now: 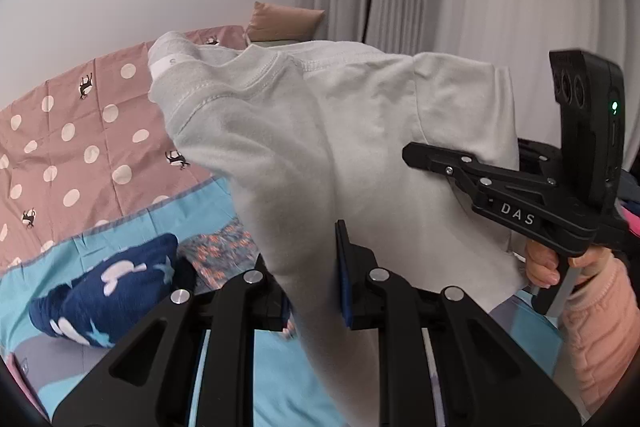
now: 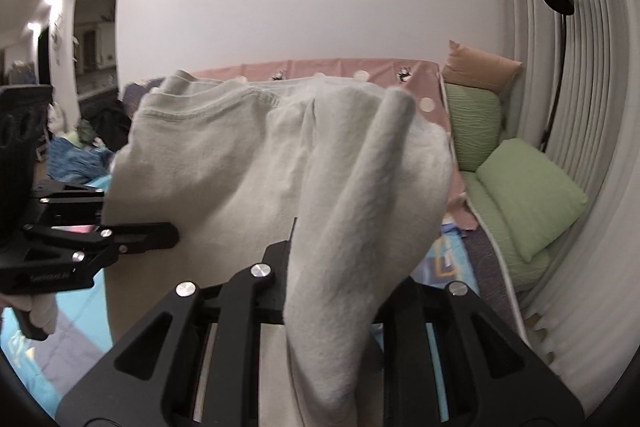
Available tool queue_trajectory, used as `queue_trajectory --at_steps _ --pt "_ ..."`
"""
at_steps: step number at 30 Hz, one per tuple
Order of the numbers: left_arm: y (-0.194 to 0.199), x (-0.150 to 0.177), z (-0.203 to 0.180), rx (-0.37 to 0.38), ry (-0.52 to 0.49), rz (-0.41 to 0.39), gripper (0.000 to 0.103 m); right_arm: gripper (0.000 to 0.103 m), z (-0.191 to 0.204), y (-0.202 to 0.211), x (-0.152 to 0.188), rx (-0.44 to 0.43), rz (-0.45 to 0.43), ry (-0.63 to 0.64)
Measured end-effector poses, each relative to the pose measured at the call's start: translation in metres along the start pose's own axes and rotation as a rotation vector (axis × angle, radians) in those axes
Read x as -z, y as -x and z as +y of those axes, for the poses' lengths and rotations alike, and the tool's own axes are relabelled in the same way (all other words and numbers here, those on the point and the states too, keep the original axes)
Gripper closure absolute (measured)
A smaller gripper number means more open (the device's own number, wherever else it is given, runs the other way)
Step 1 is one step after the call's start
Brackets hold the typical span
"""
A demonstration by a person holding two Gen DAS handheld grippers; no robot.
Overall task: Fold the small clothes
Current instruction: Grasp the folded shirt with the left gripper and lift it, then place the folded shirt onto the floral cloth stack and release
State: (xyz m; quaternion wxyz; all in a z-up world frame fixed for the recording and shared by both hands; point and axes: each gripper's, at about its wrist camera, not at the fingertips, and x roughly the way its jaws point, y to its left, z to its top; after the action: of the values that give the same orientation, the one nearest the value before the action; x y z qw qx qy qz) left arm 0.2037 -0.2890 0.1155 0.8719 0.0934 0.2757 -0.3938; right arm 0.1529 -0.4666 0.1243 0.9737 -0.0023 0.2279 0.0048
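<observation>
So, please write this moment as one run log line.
step: lifting | left gripper: shut on shirt | right gripper: shut on shirt | shirt: above bed

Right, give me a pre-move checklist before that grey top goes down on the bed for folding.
1. Left hand-held gripper gripping the grey top: ok, cloth runs between its fingers.
2. Right hand-held gripper gripping the top: ok, a fold runs between its fingers.
3. Top held clear of the bedspread: ok, it hangs in the air.
4. Top spread flat: not ok, bunched and draped.
5. Landing spot free: cannot tell; a navy garment lies nearby, the rest is hidden.
</observation>
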Motion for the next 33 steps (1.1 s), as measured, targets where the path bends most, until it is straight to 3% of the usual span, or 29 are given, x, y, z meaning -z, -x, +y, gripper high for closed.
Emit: queue_trajectory --at_steps 8,14,15,16,17,18,20,25,27,30,33 --pt "-0.061 -0.023 0.032 -0.041 0.023 0.029 0.084 0.086 -0.017 -0.08 -0.025 0.035 0.049 -0.024" --pt "-0.123 -0.016 0.073 -0.071 0.079 0.104 0.082 0.085 -0.019 -0.167 -0.019 0.047 0.141 -0.007" --pt "-0.137 -0.011 0.081 -0.089 0.076 0.126 0.076 0.078 -0.02 -0.182 -0.015 0.078 0.164 -0.004" --pt "-0.15 -0.005 0.087 -0.123 0.071 0.152 0.065 0.051 -0.022 -0.203 -0.007 0.172 0.2 -0.002" --pt "-0.166 0.008 0.096 -0.205 0.061 0.191 0.063 0.037 -0.021 -0.219 0.004 0.295 0.219 -0.001" --pt "-0.179 0.021 0.104 -0.261 0.052 0.229 0.063 0.026 -0.022 -0.229 0.015 0.353 0.234 0.004" --pt "-0.193 0.047 0.118 -0.288 0.048 0.29 0.063 0.027 -0.029 -0.246 0.044 0.337 0.308 -0.032" --pt "-0.187 0.092 0.139 -0.275 0.065 0.333 0.062 0.028 -0.042 -0.229 0.106 0.314 0.359 -0.12" --pt "-0.175 0.1 0.138 -0.251 0.072 0.319 0.061 0.028 -0.045 -0.211 0.124 0.297 0.364 -0.163" --pt "-0.155 0.108 0.127 -0.204 0.077 0.279 0.045 0.026 -0.045 -0.179 0.14 0.276 0.35 -0.206" --pt "-0.128 0.118 0.108 -0.125 0.103 0.234 0.045 0.021 -0.032 -0.135 0.152 0.264 0.302 -0.218"
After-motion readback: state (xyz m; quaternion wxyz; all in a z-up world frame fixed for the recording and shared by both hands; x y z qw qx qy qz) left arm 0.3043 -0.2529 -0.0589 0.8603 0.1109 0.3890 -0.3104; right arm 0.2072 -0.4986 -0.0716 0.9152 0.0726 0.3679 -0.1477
